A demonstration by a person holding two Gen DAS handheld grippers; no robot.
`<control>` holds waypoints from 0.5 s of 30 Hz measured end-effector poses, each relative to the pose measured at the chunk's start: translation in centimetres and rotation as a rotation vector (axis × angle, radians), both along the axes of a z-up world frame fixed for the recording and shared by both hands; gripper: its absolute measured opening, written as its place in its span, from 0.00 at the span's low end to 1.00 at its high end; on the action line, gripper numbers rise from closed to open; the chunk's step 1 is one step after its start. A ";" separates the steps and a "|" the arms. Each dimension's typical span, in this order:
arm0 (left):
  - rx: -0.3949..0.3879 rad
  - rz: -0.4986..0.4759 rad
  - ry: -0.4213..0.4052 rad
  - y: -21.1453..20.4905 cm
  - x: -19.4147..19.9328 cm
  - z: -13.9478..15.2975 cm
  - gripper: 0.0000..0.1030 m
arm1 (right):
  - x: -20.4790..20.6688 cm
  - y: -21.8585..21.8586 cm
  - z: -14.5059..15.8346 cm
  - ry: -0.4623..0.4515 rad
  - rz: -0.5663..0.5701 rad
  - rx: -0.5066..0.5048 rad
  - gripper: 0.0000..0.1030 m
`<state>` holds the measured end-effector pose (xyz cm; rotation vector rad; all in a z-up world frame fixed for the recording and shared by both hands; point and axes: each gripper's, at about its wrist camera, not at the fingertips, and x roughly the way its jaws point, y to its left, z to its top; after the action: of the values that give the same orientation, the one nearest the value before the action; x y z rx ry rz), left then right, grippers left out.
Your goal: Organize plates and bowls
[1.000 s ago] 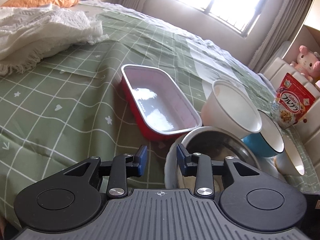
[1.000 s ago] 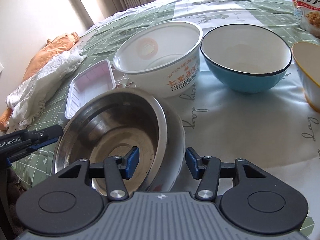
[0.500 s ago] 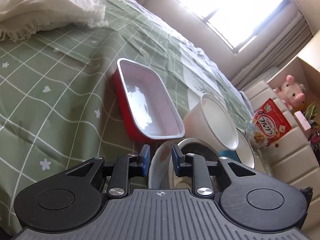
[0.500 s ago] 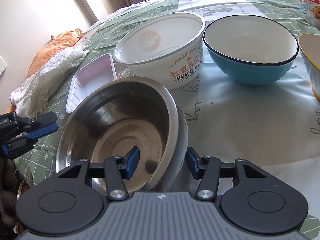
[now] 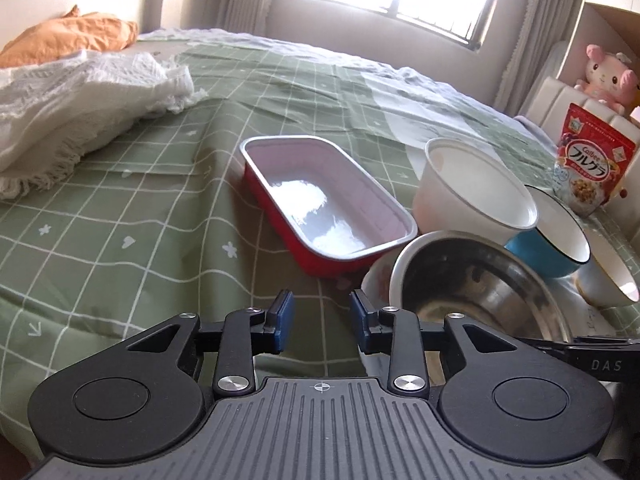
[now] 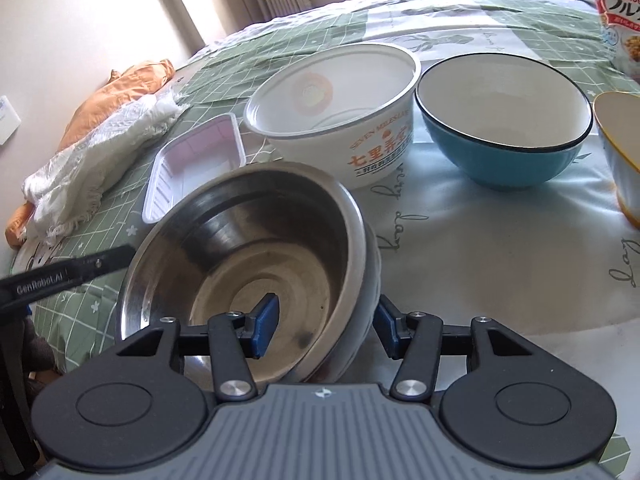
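Observation:
A steel bowl (image 6: 256, 256) is tilted up, and my right gripper (image 6: 324, 320) is shut on its near wall, one pad inside and one outside. The same steel bowl (image 5: 480, 284) rests in a white patterned plate (image 5: 376, 280) in the left wrist view. My left gripper (image 5: 320, 316) hangs just left of that plate's rim. Its jaws are opening with nothing between them, only green cloth behind. A red tray (image 5: 328, 208) with a white inside lies just beyond. A white paper bowl (image 6: 336, 112), a blue bowl (image 6: 504, 128) and a yellow-rimmed bowl (image 6: 620, 152) stand in a row behind.
Everything sits on a bed with a green checked cover (image 5: 120, 220). A white cloth (image 5: 80, 96) and an orange pillow (image 5: 72, 36) lie at the far left. A cereal bag (image 5: 592, 160) and a plush toy (image 5: 604, 72) stand at the right by the headboard.
My left gripper narrowed around the plate's rim, then widened and drew off to the left of it. The steel bowl has tipped up more in my right gripper.

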<state>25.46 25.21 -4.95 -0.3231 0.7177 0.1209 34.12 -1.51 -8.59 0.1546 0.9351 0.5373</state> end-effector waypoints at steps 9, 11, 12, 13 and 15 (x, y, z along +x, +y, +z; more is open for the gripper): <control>-0.215 0.007 -0.081 1.4 -0.3 0.6 0.28 | 0.1 -0.3 0.0 -0.018 -0.048 0.000 0.51; -0.161 -0.032 -0.078 0.2 -0.1 0.7 0.28 | 0.3 -0.7 0.6 -0.053 -0.081 0.000 0.50; -0.141 -0.046 -0.078 -0.2 0.0 0.7 0.28 | 0.4 -0.8 0.9 -0.066 -0.093 0.001 0.50; -0.120 -0.061 -0.076 -0.7 0.0 0.7 0.28 | 0.6 -0.9 1.2 -0.073 -0.103 0.002 0.49; -0.092 -0.079 -0.064 -1.3 0.1 0.6 0.28 | 0.9 -0.8 1.5 -0.062 -0.097 0.006 0.39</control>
<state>25.54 23.90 -4.33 -0.3843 0.6732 0.0024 35.06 -2.30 -7.13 0.1875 0.8612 0.4527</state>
